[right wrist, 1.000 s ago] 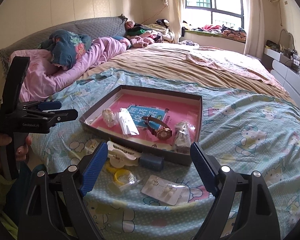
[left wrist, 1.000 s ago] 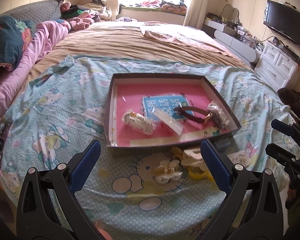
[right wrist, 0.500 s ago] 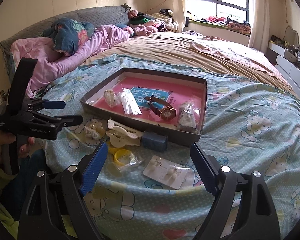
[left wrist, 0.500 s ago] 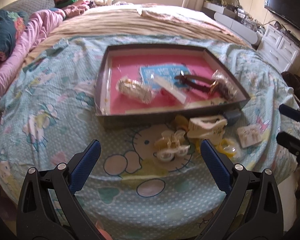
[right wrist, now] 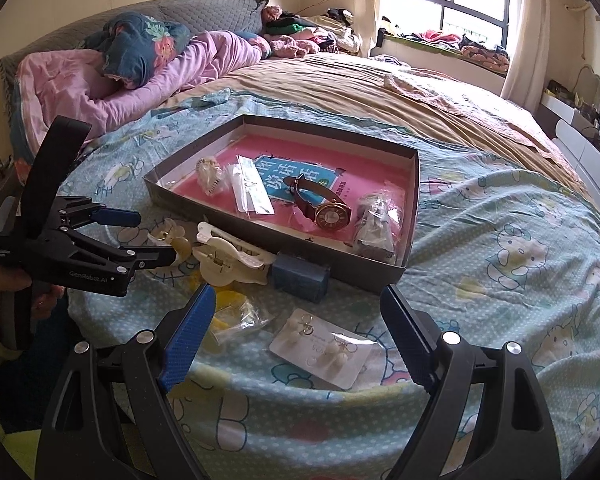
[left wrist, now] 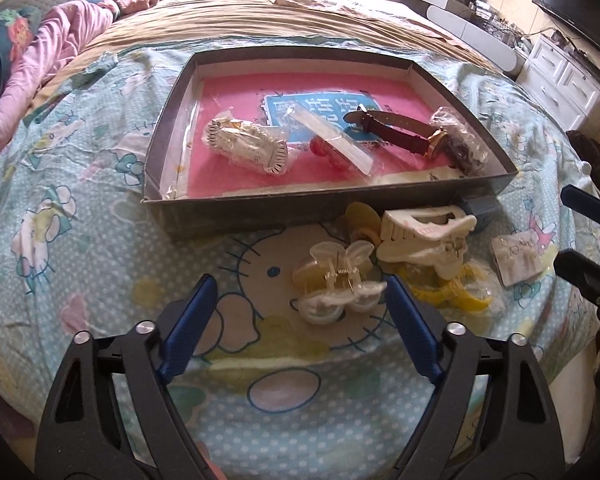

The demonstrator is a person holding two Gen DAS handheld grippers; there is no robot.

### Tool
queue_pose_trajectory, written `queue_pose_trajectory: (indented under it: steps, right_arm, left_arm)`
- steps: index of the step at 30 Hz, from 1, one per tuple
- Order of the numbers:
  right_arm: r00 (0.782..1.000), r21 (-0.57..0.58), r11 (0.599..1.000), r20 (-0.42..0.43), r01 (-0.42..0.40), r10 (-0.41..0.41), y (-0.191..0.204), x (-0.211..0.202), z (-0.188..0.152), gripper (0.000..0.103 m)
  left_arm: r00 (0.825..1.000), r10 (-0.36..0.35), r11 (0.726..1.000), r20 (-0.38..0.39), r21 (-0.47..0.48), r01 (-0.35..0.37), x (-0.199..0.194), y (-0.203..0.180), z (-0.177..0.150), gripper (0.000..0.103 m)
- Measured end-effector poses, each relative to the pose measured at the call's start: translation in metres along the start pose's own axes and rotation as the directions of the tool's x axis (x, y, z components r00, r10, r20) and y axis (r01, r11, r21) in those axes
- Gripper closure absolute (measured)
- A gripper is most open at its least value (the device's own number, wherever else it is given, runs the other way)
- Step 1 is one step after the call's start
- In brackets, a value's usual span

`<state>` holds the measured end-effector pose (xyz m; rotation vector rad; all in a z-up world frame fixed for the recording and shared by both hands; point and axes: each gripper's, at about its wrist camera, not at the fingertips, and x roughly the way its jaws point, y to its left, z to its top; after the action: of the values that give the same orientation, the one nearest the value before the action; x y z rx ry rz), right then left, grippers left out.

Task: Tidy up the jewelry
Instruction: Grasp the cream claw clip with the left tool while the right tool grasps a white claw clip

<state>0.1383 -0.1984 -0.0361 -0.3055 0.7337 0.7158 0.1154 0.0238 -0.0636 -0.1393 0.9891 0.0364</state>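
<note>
On the blue cartoon-cat bedsheet, the shallow grey cardboard tray with a pink floor holds a brown-strapped gold wristwatch, a bagged white beaded piece, a long clear packet and a bagged dark item. The left gripper has come lower and nearer than a second ago, its blue pads spread wide around a translucent cream claw hair clip, not touching it. Beside that lie a larger white claw clip, a yellow bangle in plastic, a small blue box and a white earring card. The right gripper has also dropped closer, released and empty, above the earring card.
</note>
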Motion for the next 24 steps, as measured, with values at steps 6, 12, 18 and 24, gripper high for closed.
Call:
queue_pose_trajectory:
  steps: [6, 12, 18, 24]
  right_arm:
    - [1.0, -0.043, 0.999, -0.008, -0.007, 0.006, 0.005, 0.012, 0.006, 0.02]
    - [1.0, -0.124, 0.992, -0.02, -0.024, 0.021, 0.024, 0.029, 0.015, 0.02]
    - [0.999, -0.26, 0.965, -0.042, -0.023, 0.012, 0.055, 0.05, 0.019, 0.022]
    - [0.997, -0.319, 0.948, -0.076, -0.008, -0.017, 0.071, 0.077, 0.022, 0.04]
  left_arm:
    - [0.999, -0.053, 0.999, -0.012, -0.009, 0.052, 0.009, 0.001, 0.001, 0.061]
    - [0.998, -0.065, 0.997, -0.011, -0.041, 0.065, 0.006, 0.014, 0.002, 0.062]
    - [0.998, -0.07, 0.994, -0.004, -0.081, 0.069, -0.001, 0.027, 0.002, 0.062]
    - [0.997, -0.078, 0.993, 0.006, -0.092, 0.078, -0.006, 0.032, 0.005, 0.062]
